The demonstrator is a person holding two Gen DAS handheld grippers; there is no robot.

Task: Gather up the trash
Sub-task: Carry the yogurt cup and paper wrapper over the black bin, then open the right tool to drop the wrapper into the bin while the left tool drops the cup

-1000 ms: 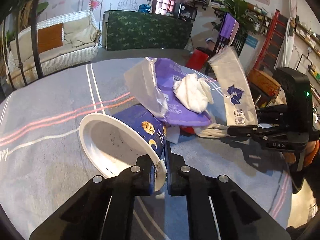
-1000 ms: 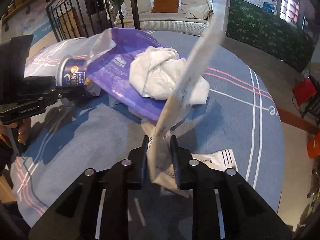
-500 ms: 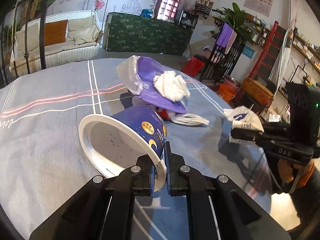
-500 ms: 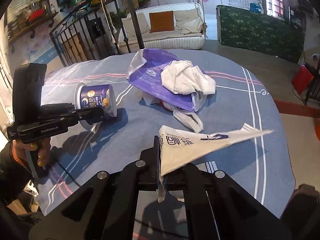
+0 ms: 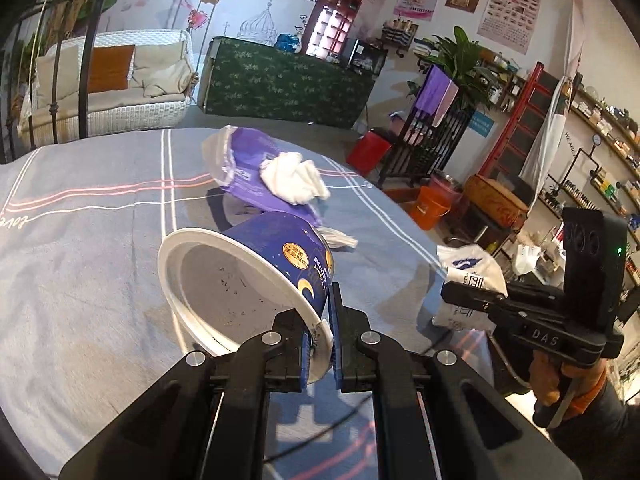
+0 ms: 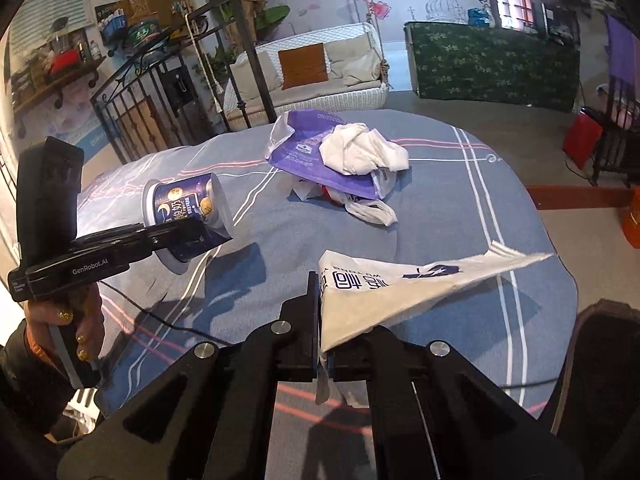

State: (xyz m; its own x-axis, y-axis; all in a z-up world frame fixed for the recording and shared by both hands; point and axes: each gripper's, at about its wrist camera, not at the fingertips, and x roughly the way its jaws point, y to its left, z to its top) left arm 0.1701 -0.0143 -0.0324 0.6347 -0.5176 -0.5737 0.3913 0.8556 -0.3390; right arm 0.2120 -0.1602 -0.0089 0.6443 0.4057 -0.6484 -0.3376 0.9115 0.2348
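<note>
My left gripper (image 5: 320, 344) is shut on the rim of a blue paper cup (image 5: 256, 268), held tilted above the blue tablecloth; it also shows in the right wrist view (image 6: 188, 212). My right gripper (image 6: 322, 336) is shut on a white wrapper with blue print (image 6: 400, 284), held off the table near its front edge; the wrapper also shows in the left wrist view (image 5: 472, 280). A purple bag (image 6: 320, 160) with a crumpled white tissue (image 6: 360, 152) on it lies at the table's far side, over some small wrappers (image 6: 368, 210).
The round table (image 6: 460, 208) has a blue striped cloth. A black cable (image 6: 168, 324) runs over its near edge. Beyond it are a white wicker sofa (image 6: 320, 80), a green counter (image 6: 492, 68), black iron railings (image 6: 136, 120) and an orange bucket (image 5: 434, 208).
Both grippers have drawn back from the pile toward the table's near edge, the left with the cup and the right with the white wrapper. The purple bag and tissue stayed in place.
</note>
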